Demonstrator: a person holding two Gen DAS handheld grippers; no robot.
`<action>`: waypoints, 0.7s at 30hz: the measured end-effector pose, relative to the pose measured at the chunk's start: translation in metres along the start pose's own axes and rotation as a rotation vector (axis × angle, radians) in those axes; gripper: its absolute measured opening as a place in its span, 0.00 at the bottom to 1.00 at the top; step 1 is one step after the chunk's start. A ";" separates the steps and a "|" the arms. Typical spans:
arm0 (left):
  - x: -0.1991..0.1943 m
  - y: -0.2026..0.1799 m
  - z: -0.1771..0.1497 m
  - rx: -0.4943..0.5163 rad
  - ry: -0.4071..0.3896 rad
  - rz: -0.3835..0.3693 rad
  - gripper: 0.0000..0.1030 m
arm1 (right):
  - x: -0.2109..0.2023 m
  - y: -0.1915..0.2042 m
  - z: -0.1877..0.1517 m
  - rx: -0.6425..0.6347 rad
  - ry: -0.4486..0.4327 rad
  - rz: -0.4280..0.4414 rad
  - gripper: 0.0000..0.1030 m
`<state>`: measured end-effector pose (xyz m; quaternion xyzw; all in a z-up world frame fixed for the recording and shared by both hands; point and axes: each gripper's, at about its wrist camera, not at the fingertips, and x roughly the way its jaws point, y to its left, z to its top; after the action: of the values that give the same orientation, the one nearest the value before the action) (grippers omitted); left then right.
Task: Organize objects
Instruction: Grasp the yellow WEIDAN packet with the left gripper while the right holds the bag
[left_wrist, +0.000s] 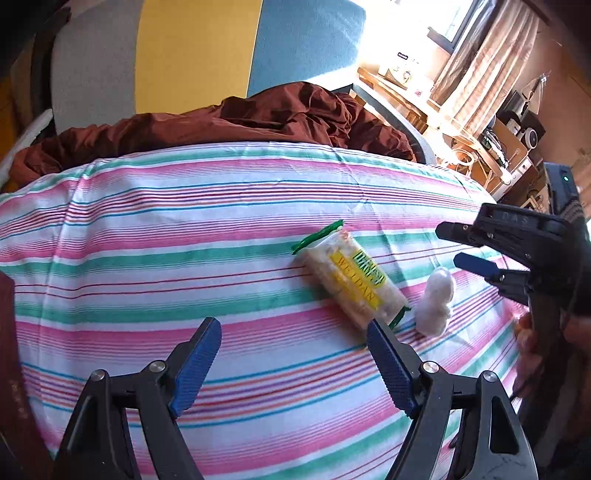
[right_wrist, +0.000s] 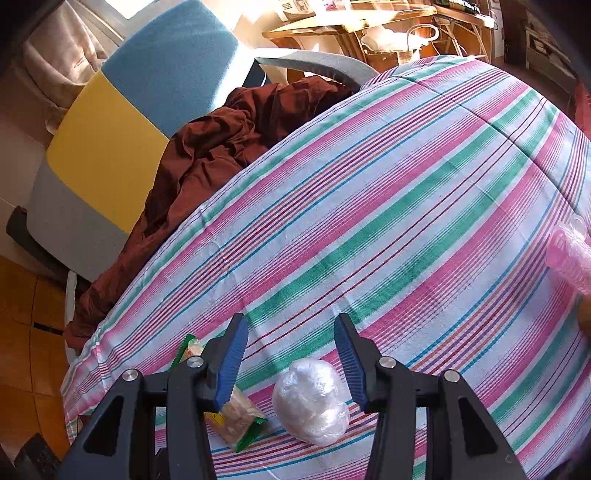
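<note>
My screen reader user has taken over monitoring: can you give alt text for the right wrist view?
The open right gripper hovers over a white plastic-wrapped ball on a striped tablecloth, with a green-edged snack packet just left of it. A pink ribbed cup shows at the right edge.

A striped cloth (left_wrist: 184, 229) in pink, green, white and blue covers the tabletop. Behind its far edge lies a crumpled dark red-brown fabric (left_wrist: 258, 118) on a chair of blue, yellow and grey panels (right_wrist: 110, 122). Beige curtains (left_wrist: 487, 62) hang beyond a cluttered wooden shelf (left_wrist: 402, 88).
</note>
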<state>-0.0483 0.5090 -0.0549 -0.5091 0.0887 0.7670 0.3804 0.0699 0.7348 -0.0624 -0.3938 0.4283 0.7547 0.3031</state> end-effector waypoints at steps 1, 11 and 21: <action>0.007 -0.005 0.006 -0.017 0.009 -0.007 0.78 | -0.001 -0.001 0.000 0.009 0.000 0.001 0.47; 0.078 -0.046 0.038 -0.030 0.040 0.078 0.81 | 0.000 -0.013 0.006 0.080 -0.002 0.034 0.48; 0.033 -0.003 -0.022 0.181 -0.072 0.143 0.49 | 0.015 0.002 -0.002 -0.066 0.088 -0.058 0.47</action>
<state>-0.0374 0.5156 -0.0922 -0.4372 0.1803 0.7988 0.3719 0.0616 0.7344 -0.0746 -0.4487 0.4045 0.7413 0.2924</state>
